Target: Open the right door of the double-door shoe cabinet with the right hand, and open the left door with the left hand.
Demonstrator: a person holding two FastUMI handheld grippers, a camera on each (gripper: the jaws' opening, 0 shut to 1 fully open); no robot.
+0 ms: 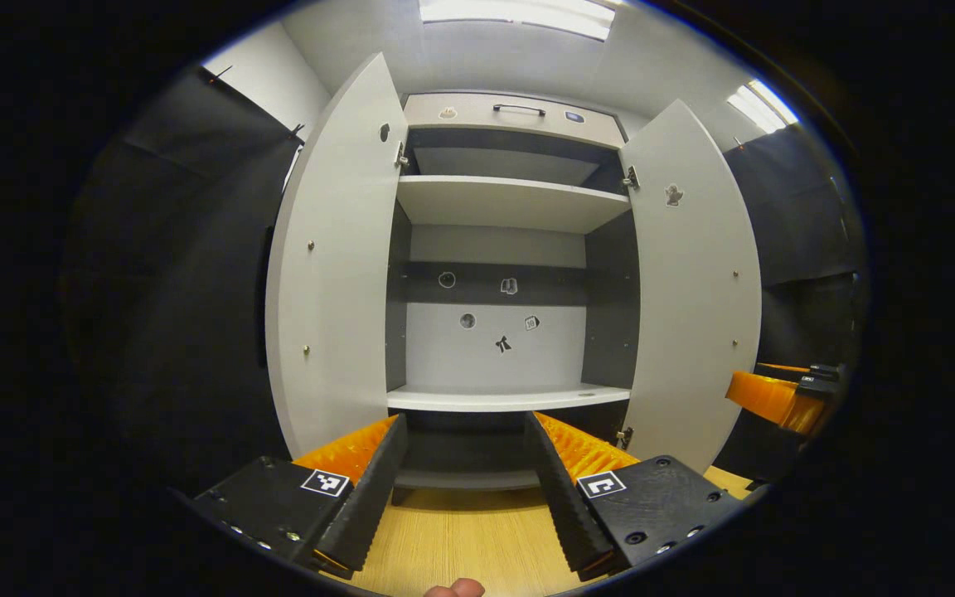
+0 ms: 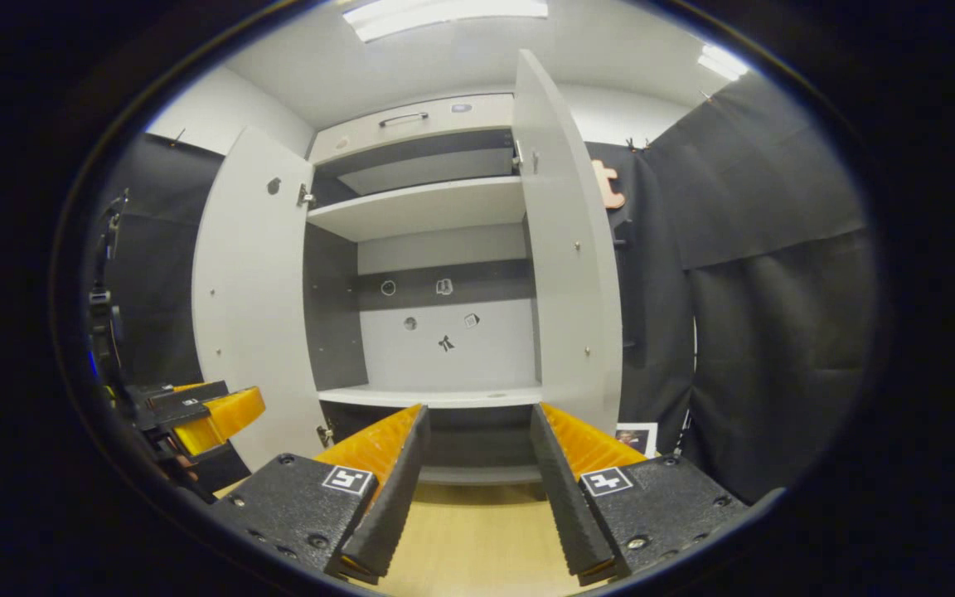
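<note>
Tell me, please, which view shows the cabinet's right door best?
The left gripper view: the right door turns its broad inner face to the camera. The right gripper view shows the same door more edge-on, so less of its face.

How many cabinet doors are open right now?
2. The left door is swung out on the cabinet's left side, and the right door is swung out on its right. The shelves between them are exposed.

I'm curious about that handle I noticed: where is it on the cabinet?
In the left gripper view, the handle sits on the top drawer, above the upper shelf, between the open left door and right door.
</note>
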